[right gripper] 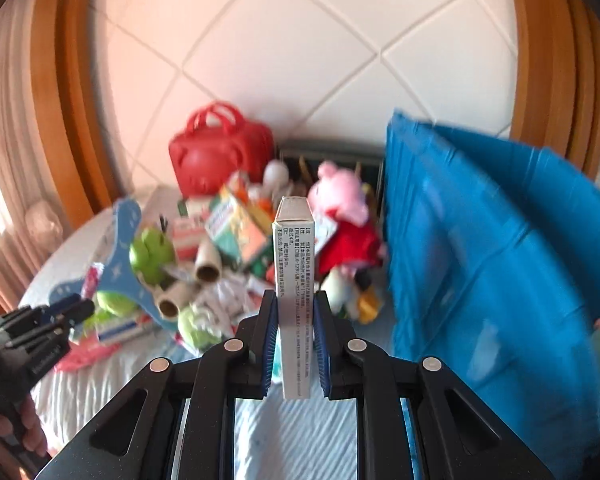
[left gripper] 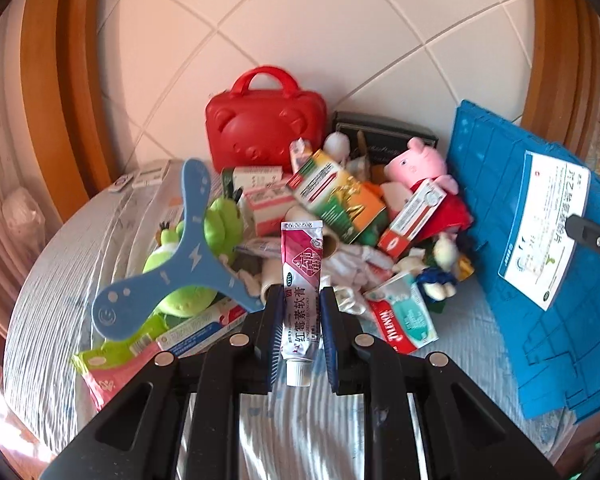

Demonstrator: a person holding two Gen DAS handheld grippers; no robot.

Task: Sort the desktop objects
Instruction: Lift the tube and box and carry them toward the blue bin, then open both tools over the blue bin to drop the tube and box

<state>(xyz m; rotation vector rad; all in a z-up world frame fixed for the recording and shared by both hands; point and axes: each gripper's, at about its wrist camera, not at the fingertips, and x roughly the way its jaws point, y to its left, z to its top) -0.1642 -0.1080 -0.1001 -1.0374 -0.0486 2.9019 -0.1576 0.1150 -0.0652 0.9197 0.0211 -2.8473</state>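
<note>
Pink and silver, the ointment tube (left gripper: 301, 300) sits clamped in the left claw (left gripper: 301, 304), cap toward the camera, crimped end stamped 20220203 pointing at the pile. Its label reads 红霉素软膏. Behind it the cloth-covered counter (left gripper: 60, 280) carries a heap: one red bear-faced case (left gripper: 265, 120) at the back, one pink pig plush (left gripper: 422, 164), one green plush (left gripper: 220, 224), one blue three-armed boomerang (left gripper: 168, 256) with a lightning bolt, and one red-and-teal Tylenol box (left gripper: 404, 316). At right a blue crate (left gripper: 500, 200) stands tilted, and in front of it the right claw's tip (left gripper: 592, 236) holds a white box (left gripper: 544, 228) face-on, its printing too small to read.

From the right wrist, that same white box (right gripper: 294, 288) shows edge-on, pinched between the pads of the right claw (right gripper: 294, 312), with fine Chinese print down its side. This view is blurred. It shows two cardboard tubes (right gripper: 208, 268) in the heap, the case (right gripper: 220, 156), the pig (right gripper: 340, 192), the crate (right gripper: 480, 240), and the left claw (right gripper: 66, 308) low at left; whether its jaws grip anything cannot be told here.
</note>
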